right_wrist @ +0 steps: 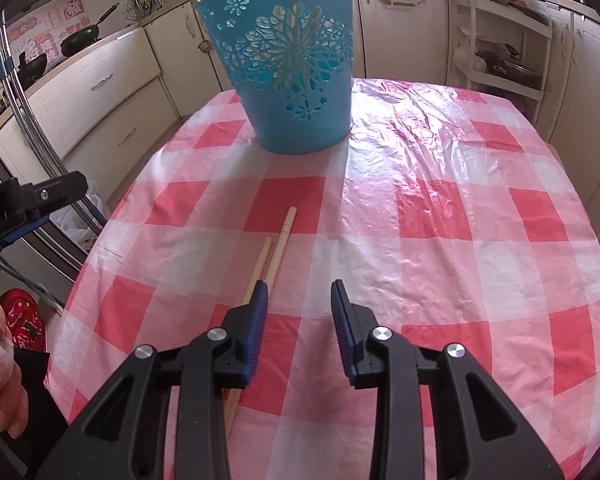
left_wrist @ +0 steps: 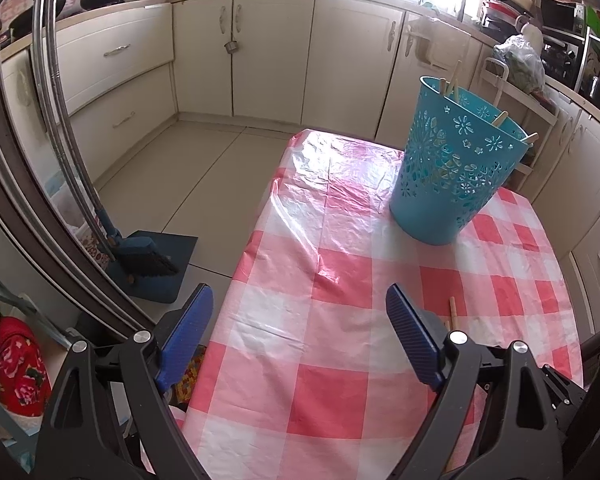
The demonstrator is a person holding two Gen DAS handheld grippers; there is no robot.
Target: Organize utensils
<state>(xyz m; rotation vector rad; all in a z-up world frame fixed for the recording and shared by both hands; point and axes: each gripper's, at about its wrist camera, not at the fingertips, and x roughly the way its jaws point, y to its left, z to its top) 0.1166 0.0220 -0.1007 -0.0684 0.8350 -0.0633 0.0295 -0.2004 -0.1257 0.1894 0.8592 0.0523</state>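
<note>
A blue perforated basket (right_wrist: 296, 68) stands upright at the far end of the checkered table, with several wooden chopsticks (left_wrist: 500, 119) sticking out of it. It also shows in the left wrist view (left_wrist: 452, 164). Two wooden chopsticks (right_wrist: 278, 240) lie side by side on the cloth, running under my right gripper's left finger. One tip shows in the left wrist view (left_wrist: 454, 312). My right gripper (right_wrist: 299, 294) is open and empty, just above the cloth to the right of the chopsticks. My left gripper (left_wrist: 300, 304) is wide open and empty over the table's left edge.
The table wears a red-and-white checkered plastic cloth (right_wrist: 440, 208). Cream kitchen cabinets (left_wrist: 272, 52) line the far walls. A blue dustpan and brush (left_wrist: 148, 260) stand on the floor at left. A white rack (right_wrist: 500, 40) stands behind the table. My left gripper shows at the left edge (right_wrist: 32, 200).
</note>
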